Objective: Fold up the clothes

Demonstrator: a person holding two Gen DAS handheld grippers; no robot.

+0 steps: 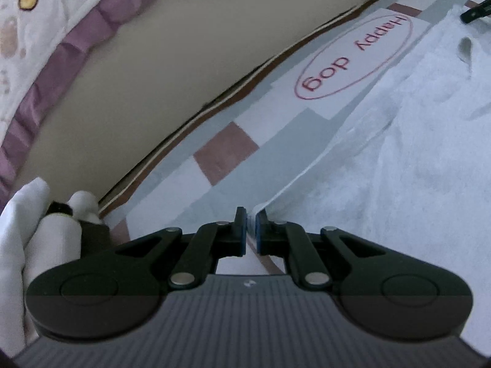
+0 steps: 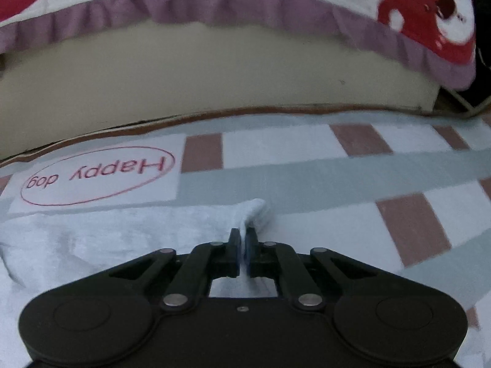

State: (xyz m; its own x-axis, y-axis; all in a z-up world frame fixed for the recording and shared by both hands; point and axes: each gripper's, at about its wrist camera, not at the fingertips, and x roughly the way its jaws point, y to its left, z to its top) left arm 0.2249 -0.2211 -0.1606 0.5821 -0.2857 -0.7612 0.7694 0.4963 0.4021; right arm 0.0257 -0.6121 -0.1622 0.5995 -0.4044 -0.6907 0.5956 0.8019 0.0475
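A pale blue, soft-napped garment (image 2: 92,233) lies flat on a checked blanket (image 2: 337,171) of grey-blue, white and brown squares, near the blanket's far edge and just in front of its "Happy dog" label (image 2: 98,174). The garment's long axis runs roughly along that edge. The left tongs (image 1: 251,214) are pressed together on one garment edge, the right tongs (image 2: 243,233) on a bunched corner; a white-gloved hand (image 1: 27,220) holds the left tool.
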